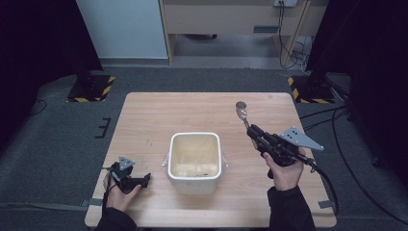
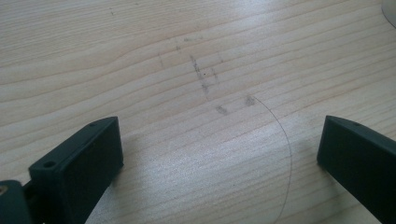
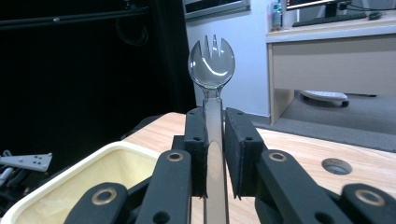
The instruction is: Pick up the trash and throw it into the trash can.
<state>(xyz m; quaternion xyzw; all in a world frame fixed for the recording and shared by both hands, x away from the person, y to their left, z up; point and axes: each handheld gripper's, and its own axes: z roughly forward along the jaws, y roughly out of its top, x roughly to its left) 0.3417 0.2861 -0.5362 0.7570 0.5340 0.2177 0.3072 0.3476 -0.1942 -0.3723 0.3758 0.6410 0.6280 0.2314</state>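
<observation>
Between the right gripper's (image 3: 215, 140) jaws, one spork (image 3: 213, 65), clamped by the handle, head up and prongs pointing away, held in the air right of the tub (image 1: 195, 162) and past its far right corner. Metal, by the mirror shine: probably light, stiff, not fragile, but slick, so likely to slip or swivel if pinched loosely. Best taken flat across the handle, as here, near the middle and not at the bowl. Pads pressed on both flat faces; grip looks square. Left gripper (image 1: 126, 176) down near the table's (image 1: 159, 110) front left corner, jaws wide apart over bare wood, nothing between them. By count: one spork, one white square tub with pale contents at the bottom, two grippers, one table.
</observation>
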